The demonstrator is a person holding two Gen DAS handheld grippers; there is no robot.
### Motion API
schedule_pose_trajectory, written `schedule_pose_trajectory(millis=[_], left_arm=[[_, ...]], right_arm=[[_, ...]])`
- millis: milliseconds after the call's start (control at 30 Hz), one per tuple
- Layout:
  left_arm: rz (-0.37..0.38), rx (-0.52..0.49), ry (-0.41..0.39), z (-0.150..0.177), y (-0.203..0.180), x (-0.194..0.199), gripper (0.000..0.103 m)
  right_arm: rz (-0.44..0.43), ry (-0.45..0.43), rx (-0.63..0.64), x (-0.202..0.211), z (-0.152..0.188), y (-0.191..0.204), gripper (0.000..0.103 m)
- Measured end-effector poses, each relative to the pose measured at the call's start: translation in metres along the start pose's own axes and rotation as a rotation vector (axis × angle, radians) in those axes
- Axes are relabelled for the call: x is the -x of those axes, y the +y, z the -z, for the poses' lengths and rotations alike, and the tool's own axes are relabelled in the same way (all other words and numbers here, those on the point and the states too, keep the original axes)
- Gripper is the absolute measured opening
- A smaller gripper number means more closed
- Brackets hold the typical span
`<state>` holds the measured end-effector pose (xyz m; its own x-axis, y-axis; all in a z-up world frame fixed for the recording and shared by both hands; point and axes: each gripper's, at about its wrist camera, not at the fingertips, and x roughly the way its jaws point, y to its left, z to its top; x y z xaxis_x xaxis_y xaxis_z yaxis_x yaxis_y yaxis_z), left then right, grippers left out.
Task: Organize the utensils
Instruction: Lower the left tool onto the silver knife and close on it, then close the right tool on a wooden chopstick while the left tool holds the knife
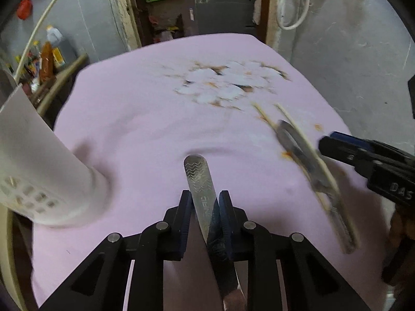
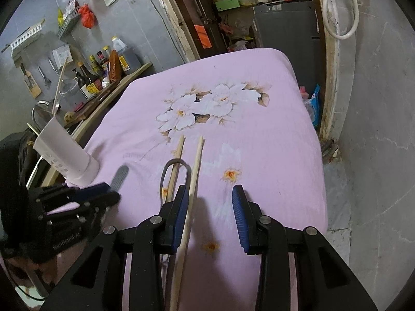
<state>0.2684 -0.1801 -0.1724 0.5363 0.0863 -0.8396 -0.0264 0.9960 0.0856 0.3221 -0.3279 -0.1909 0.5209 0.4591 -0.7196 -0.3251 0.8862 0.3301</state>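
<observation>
The left claw is clenched on one flat steel utensil handle. The right claw is spread wide. Two pale wooden chopsticks and one white perforated plastic holder sit on the pink-clothed tabletop.

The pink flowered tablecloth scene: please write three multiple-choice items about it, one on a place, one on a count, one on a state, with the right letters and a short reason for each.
1. Where does the white perforated plastic utensil holder stand?
A. left edge of the table
B. on the flower print
C. far right corner

2. How many pale wooden chopsticks lie on the pink flowered tablecloth?
A. one
B. two
C. four

3. What is the left hand-held gripper doing?
A. open, holding nothing
B. shut on the flat patterned metal utensil handle
C. shut on a chopstick

Answers: 1 A, it stands at the left edge; 2 B, two sticks show; 3 B, both fingers press the handle.
</observation>
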Motion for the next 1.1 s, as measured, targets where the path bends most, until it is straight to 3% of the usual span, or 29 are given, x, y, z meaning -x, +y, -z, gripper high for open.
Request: schedule_pose_trajectory(millis=[300, 467, 600, 800, 967, 1100], left_arm=[[0.015, 0.057, 0.019, -0.007, 0.021, -0.002, 0.023], [0.009, 0.1, 0.051, -0.007, 0.031, -0.007, 0.038], [0.034, 0.152, 0.081, -0.012, 0.041, -0.013, 0.043], [0.019, 0.17, 0.083, -0.013, 0.038, -0.016, 0.041], [0.001, 0.141, 0.084, -0.014, 0.036, -0.014, 0.023], [0.008, 0.123, 0.086, -0.014, 0.03, -0.013, 0.022]], right_arm=[[0.03, 0.031, 0.066, -0.022, -0.022, 0.014, 0.028], [0.062, 0.043, 0.082, -0.028, -0.03, 0.022, 0.026], [0.103, 0.055, 0.095, -0.032, -0.034, 0.027, 0.023], [0.128, 0.09, 0.032, -0.036, -0.043, 0.028, 0.022], [0.108, 0.087, 0.014, -0.036, -0.037, 0.027, 0.02], [0.076, 0.091, 0.011, -0.032, -0.034, 0.026, 0.019]])
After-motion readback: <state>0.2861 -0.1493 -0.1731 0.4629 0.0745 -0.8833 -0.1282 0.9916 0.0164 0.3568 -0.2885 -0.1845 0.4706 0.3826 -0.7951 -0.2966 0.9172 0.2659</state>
